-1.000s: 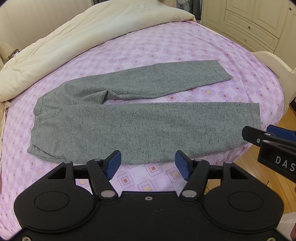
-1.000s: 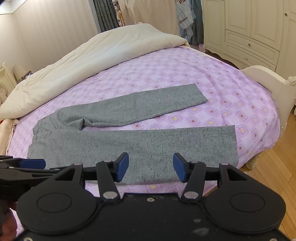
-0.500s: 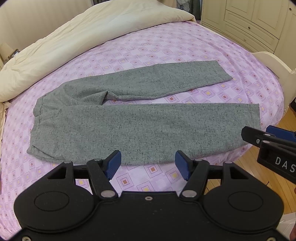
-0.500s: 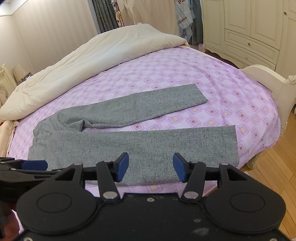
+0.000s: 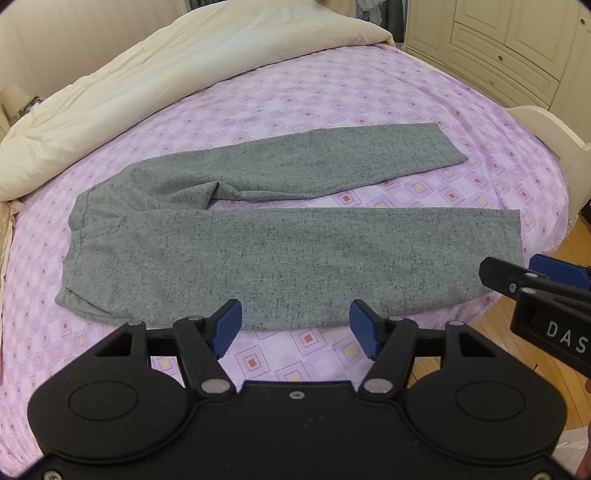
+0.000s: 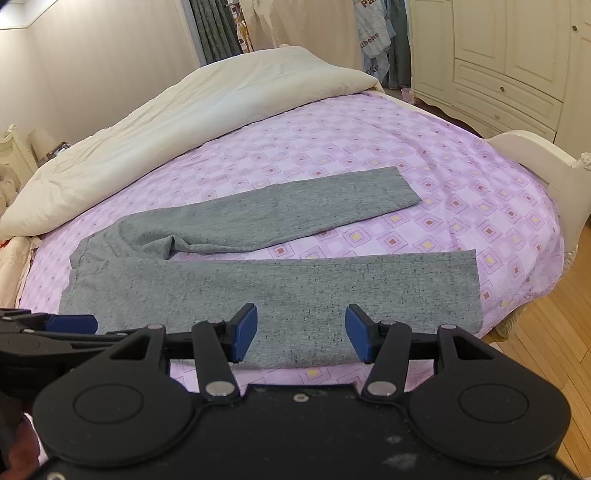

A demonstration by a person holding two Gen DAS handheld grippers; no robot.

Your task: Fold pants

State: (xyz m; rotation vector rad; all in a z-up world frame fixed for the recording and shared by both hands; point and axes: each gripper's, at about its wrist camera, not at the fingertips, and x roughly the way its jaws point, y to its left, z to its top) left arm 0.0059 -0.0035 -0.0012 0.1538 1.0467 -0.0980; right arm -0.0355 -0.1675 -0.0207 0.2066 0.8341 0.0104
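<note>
Both open tools (image 5: 295, 328) above pants (image 5: 288, 258)

Bedroom interior: a bed covered by a lilac sheet printed with nested squares (image 5: 332, 92), a bulky cream duvet (image 6: 221, 103) heaped along its far side, a cream curved wooden footboard (image 6: 535, 155) at right. Cream panelled wardrobe with drawers (image 6: 509, 66) against the right wall; honey-coloured wooden plank floor (image 6: 546, 332); pale panelled wall (image 6: 92, 55) behind; dark grey curtains (image 6: 214, 29)

Bedsheet (image 5: 295, 92) round pants (image 5: 288, 258) free; duvet (image 5: 147, 81) blocks far side, footboard (image 6: 535, 155) rt.
</note>
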